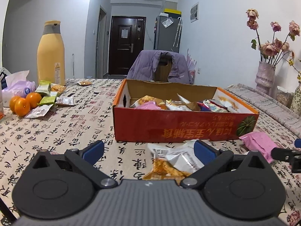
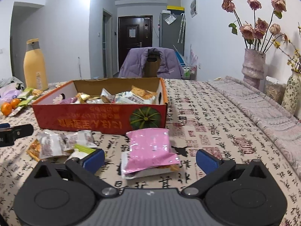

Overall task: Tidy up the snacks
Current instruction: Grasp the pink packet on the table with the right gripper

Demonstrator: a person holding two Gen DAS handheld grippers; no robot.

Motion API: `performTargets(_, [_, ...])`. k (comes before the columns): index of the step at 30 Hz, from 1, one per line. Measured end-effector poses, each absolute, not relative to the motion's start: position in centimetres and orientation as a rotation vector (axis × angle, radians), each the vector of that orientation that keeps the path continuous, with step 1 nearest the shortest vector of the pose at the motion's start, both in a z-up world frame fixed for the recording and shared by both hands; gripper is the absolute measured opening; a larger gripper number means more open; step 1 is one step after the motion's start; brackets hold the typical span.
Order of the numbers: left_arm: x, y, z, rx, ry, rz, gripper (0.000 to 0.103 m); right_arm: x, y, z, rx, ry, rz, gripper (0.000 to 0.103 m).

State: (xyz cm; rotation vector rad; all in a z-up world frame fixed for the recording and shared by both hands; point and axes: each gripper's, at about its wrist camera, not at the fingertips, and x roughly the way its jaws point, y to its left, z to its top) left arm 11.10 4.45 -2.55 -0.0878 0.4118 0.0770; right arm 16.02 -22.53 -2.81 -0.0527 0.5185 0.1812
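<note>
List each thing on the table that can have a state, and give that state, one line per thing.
Left gripper: open, over a silver packet.
Right gripper: open, around a pink packet.
Red box: lid off, partly filled with snacks.
Yellow bottle: upright, capped.
Oranges: whole, unpeeled.
Green packets: loose on the cloth, outside the box.
Roses: wilted, standing in a vase.

Red box with green pumpkin print; pink packet; calligraphy-patterned tablecloth; yellow bottle; blue-padded gripper.
</note>
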Motion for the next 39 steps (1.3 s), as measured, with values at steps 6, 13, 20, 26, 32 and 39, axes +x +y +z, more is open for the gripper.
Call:
performTargets(6, [12.2, 5.1, -3.3, -0.105, 0.409, 0.070, 0.103, 17.5, -22.7, -3.3, -0.075, 0.547, 0.139, 0.103])
performTargets(13, [12.0, 4.9, -3.5, -0.102, 0.402, 0.060, 0.103, 19.1, -22.0, -3.7, -0.132, 0.544, 0.146, 0.101])
performTargets(20, [11.9, 4.8, -3.6, -0.102, 0.394, 0.060, 0.103, 21.6, -20.9, -4.2, -0.148, 0.565, 0.175, 0.090])
performTargets(26, [11.7, 5.2, -3.6, -0.127, 0.397, 0.057, 0.103, 23.0, -20.6, -5.2, -0.138, 0.610, 0.187, 0.061])
performTargets(32, [11.8, 5.3, -3.7, -0.132, 0.404, 0.054, 0.103, 22.1, -21.1, -4.8, -0.115, 0.568, 0.164, 0.061])
performTargets(39, [11.7, 5.3, -3.7, -0.134, 0.404, 0.063, 0.103, 19.5, -21.7, -3.8, -0.083, 0.424, 0.135, 0.061])
